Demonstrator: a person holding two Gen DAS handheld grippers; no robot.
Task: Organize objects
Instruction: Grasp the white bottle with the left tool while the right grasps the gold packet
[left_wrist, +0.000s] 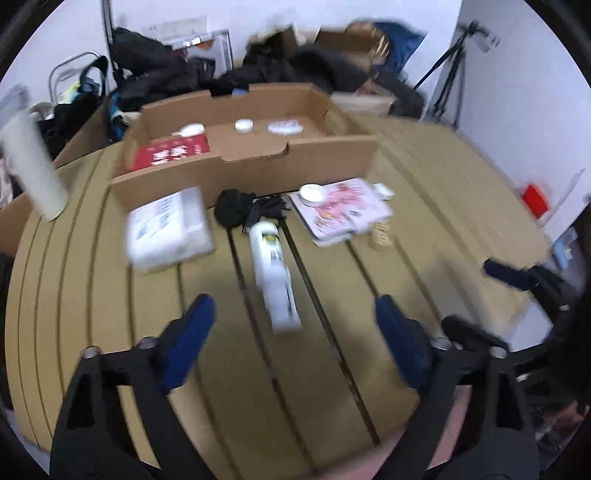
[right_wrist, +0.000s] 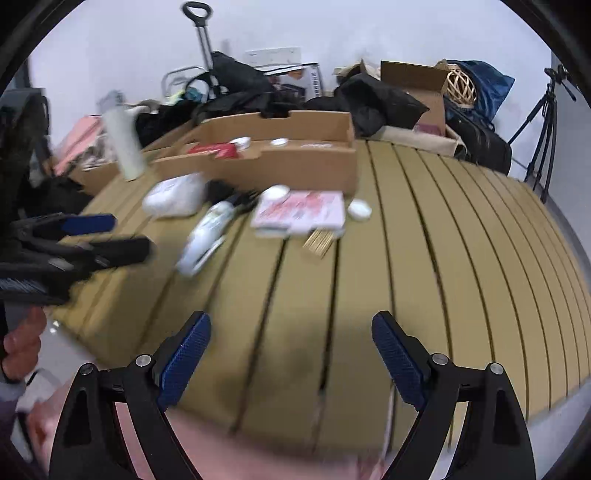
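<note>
A white bottle (left_wrist: 273, 269) lies on the slatted table just ahead of my open left gripper (left_wrist: 295, 325); it also shows in the right wrist view (right_wrist: 207, 232). Around it lie a white packet (left_wrist: 168, 229), a black bundle (left_wrist: 243, 208), a pink booklet (left_wrist: 341, 210) with a white lid (left_wrist: 310, 194) on it, a small white jar (right_wrist: 359, 210) and wooden sticks (right_wrist: 320, 242). A shallow cardboard box (left_wrist: 295, 166) behind holds a red packet (left_wrist: 170, 151) and white lids. My right gripper (right_wrist: 291, 350) is open and empty over the table's near edge.
A tall white cylinder (left_wrist: 31, 162) stands at the table's left edge. Black bags, cardboard boxes and a wicker ball (right_wrist: 460, 86) crowd the far side. A tripod (right_wrist: 545, 129) stands at the right. The left gripper shows at the left of the right wrist view (right_wrist: 85, 236).
</note>
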